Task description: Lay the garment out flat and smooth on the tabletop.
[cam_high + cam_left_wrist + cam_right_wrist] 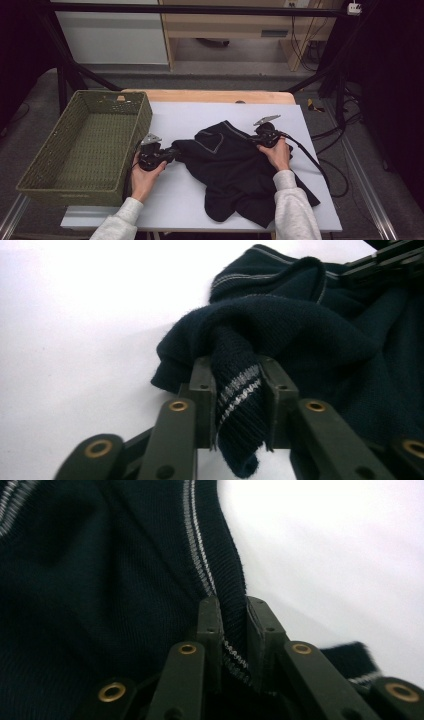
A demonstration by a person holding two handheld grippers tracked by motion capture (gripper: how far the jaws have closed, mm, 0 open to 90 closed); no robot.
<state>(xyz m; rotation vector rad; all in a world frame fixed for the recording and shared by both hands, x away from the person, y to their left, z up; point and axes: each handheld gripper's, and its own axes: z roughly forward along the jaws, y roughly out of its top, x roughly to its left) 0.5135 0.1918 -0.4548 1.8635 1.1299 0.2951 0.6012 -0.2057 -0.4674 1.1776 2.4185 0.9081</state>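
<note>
Both grips are on; step in hand reads as picking up the dark navy knitted sweater with grey striped trim [235, 165] by two points, ahead of spreading or folding it. Left hand-held gripper [172, 154]: jaws clamped on a ribbed, grey-striped cuff or hem, fabric bunched between the pads [202, 390] and hanging out below them. Right hand-held gripper [255, 137]: jaws clamped on a ribbed edge with a grey stripe, seemingly the collar. The sweater lies crumpled on the white-covered bench [200, 120] between the two hand-held grippers, its bulk trailing toward the person from the right one. Next move, as I judge it: lift and draw the two apart evenly, so the folds fall open without either edge slipping from its thin bite. An olive-green woven rectangular basket [137, 117] sits just outboard of the left hand-held gripper; its near wall limits sideways travel there. The right hand-held gripper's cable trails off beyond it, clear of the cloth.
</note>
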